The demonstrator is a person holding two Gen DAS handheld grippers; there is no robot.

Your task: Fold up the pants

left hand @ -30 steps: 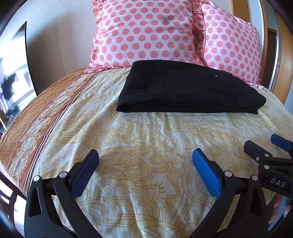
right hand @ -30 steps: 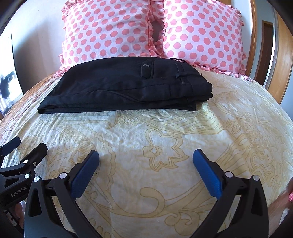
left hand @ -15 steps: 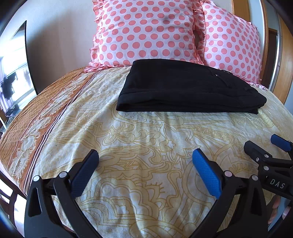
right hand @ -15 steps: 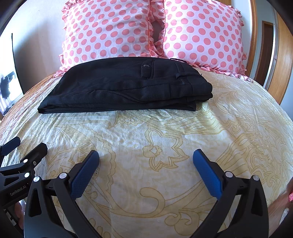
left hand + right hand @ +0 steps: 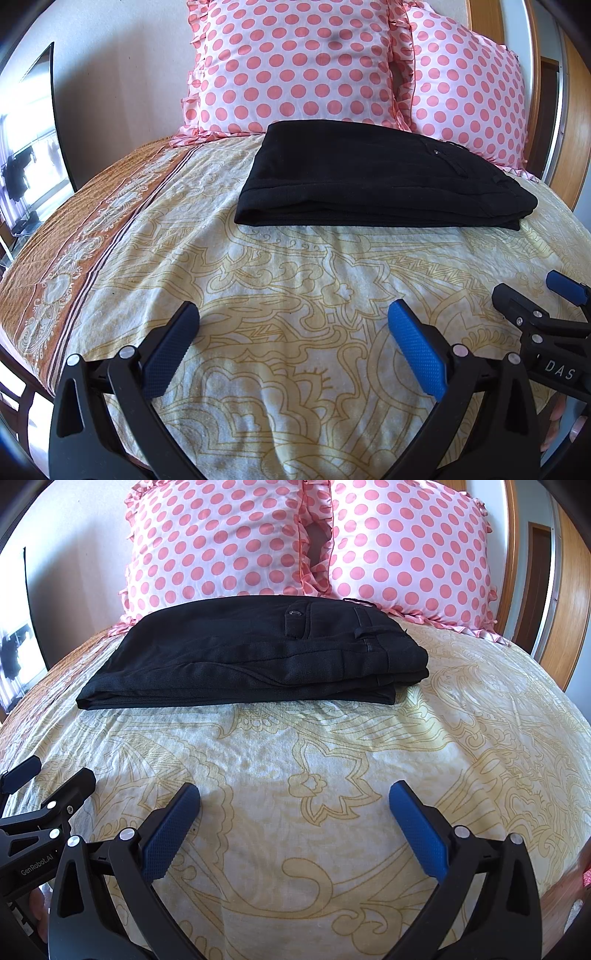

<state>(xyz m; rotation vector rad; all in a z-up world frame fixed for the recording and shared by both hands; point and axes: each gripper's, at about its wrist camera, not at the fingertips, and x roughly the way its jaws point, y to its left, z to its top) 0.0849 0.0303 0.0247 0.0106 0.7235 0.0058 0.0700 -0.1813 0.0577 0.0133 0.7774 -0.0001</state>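
The left gripper (image 5: pixel 293 341) and the right gripper (image 5: pixel 295 821) hung side by side low over the near end of the bed (image 5: pixel 461 738), both with blue pads spread wide and nothing between them, well apart from the work. Beyond them the black cloth pants (image 5: pixel 258 657) lay as a flat, layered rectangle on the yellow patterned bedspread, just before two pink polka-dot pillows (image 5: pixel 229 542). The folding looked finished to me; little seemed left. The far edge of the stack, against the pillows, was hidden from view.
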